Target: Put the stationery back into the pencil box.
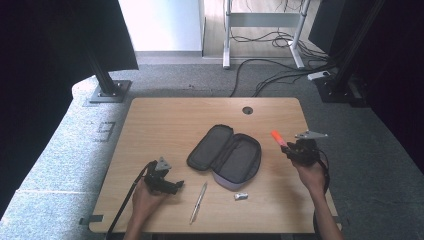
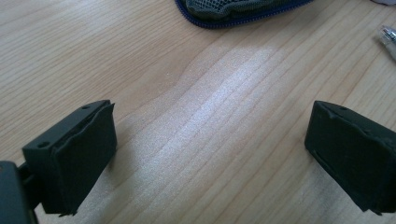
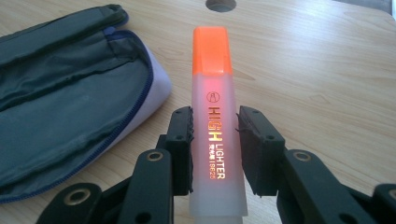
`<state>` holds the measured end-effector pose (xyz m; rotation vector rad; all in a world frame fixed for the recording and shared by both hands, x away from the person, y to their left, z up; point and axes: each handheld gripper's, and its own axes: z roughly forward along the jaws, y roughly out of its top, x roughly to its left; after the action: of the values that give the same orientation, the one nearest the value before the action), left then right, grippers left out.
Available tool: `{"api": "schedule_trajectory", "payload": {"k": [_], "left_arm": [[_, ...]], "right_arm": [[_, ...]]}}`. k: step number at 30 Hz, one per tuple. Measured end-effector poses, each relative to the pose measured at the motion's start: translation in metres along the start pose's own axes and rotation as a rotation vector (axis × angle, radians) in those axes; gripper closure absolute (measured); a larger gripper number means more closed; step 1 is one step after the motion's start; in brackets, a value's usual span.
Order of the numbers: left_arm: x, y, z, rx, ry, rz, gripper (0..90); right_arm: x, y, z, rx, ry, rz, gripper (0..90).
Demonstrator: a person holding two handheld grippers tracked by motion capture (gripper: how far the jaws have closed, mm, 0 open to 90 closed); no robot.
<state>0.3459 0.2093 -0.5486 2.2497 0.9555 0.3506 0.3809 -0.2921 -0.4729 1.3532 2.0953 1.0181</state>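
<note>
Between rubbery black pads, a translucent, orange-capped highlighter [image 3: 215, 140] glows.

So the highlighter [image 3: 215, 126] is a chunky one with a frosted see-through body, bright orange cap and glowing orange "HIGH LIGHTER" lettering down its side. It's clamped across the barrel between the right gripper [image 3: 215, 140] pads, cap end pointing away from the hand, up off the table. From the high view it's [image 1: 278, 137] tilted, cap toward the far left, just right of the open pencil case [image 1: 225, 156].
</note>
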Motion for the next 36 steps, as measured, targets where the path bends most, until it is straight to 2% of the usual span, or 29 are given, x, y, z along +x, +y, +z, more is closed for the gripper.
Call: {"api": "schedule_trajectory", "payload": {"k": [19, 36], "left_arm": [[0.000, 0.000, 0.000, -0.001, -0.001, 0.001, 2.4], [0.000, 0.000, 0.000, 0.000, -0.001, 0.001, 2.4]], "right_arm": [[0.027, 0.014, 0.007, -0.012, 0.048, -0.058, 65.4], [0.060, 0.027, 0.017, -0.017, 0.102, -0.130, 65.4]]}}
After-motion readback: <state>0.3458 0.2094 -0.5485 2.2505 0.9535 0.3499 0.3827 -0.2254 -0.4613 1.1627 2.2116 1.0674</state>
